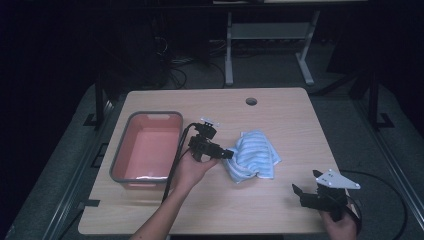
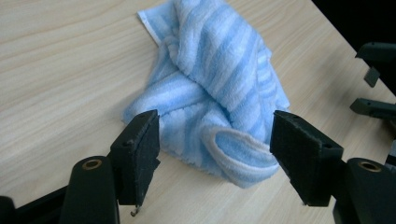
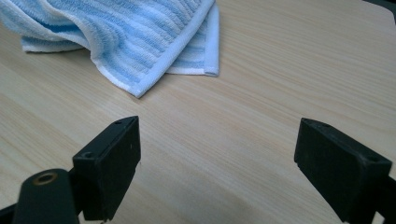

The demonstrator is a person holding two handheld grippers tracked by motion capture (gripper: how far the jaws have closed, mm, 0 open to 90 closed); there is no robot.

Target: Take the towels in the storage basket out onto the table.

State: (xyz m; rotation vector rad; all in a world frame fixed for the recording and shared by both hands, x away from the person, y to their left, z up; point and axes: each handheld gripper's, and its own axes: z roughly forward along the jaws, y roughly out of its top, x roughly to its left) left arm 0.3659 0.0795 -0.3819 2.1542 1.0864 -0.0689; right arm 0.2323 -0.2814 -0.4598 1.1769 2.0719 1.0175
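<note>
A crumpled blue-and-white striped towel (image 1: pixel 252 155) lies on the wooden table (image 1: pixel 285 117), right of centre. My left gripper (image 1: pixel 226 154) is at the towel's left edge, held in a hand and pointing right. In the left gripper view its jaws stand apart on either side of the towel's (image 2: pixel 219 93) near fold, and the pads (image 2: pixel 142 149) do not press on the cloth. My right gripper (image 1: pixel 305 182) sits near the table's front right corner, open, over bare wood. In the right gripper view the towel (image 3: pixel 126 32) lies ahead of the gripper (image 3: pixel 217 154), well beyond the jaws.
A grey-rimmed pink bin (image 1: pixel 150 115) stands on the left part of the table, close behind the left hand. A round cable hole (image 1: pixel 251 101) is near the far edge. The right gripper's jaws (image 2: pixel 373 79) show at the right of the left gripper view.
</note>
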